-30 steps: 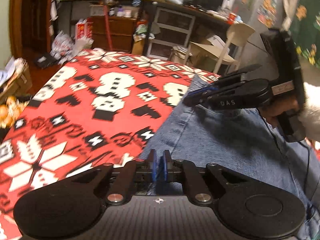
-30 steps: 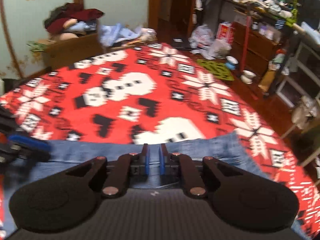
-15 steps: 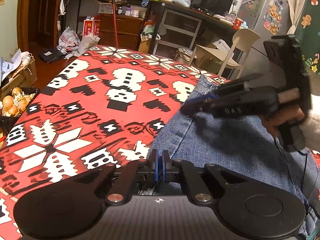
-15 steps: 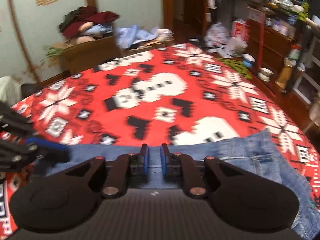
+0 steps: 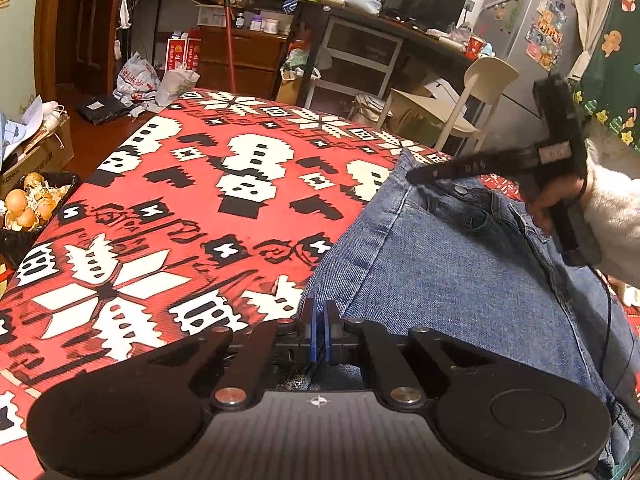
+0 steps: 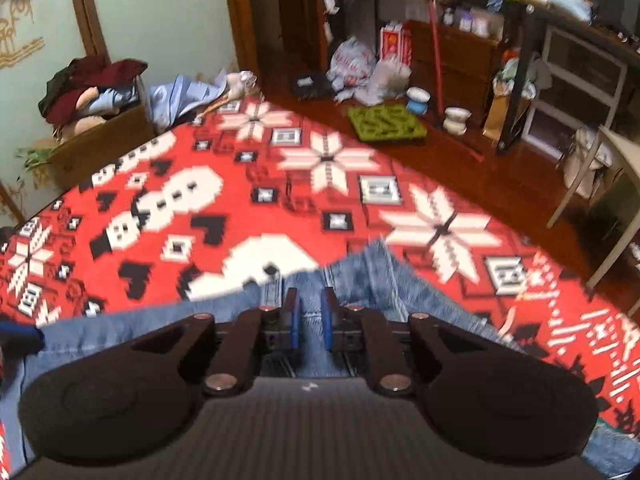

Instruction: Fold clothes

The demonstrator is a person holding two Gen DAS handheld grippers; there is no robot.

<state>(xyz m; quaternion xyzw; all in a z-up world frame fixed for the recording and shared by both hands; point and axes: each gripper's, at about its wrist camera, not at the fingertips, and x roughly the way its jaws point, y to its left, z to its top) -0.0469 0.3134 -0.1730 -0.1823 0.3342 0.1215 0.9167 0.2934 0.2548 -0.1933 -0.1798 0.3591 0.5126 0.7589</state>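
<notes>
Item one: the jeans (image 5: 460,264), blue denim, lying on the near right part of the desk (image 5: 168,216), which is covered edge to edge by a red cloth patterned with white snowmen and snowflakes. The waistband end, with its metal button (image 5: 460,189), points toward the far edge.

Item two: our left gripper (image 5: 319,330). Its blue pads stand nearly together, pinching the near left edge of the denim; a little frayed fabric shows just behind the pads.

Item three: our right gripper (image 6: 310,318). From its own camera we see the pads drawing in, set a narrow way apart, with a raised ridge of denim between them; the picture is blurred, but the cloth appears clamped and lifted into a peak. In the left wrist view this gripper (image 5: 416,178) sits at the waistband, just beside the button, held by a hand (image 5: 558,200) in a white fleecy sleeve (image 5: 616,220).

Item four, surroundings: a white chair (image 5: 472,100) beyond the desk, a fridge (image 5: 520,36) with magnets, and a box of clothes (image 6: 92,92) against the wall.
</notes>
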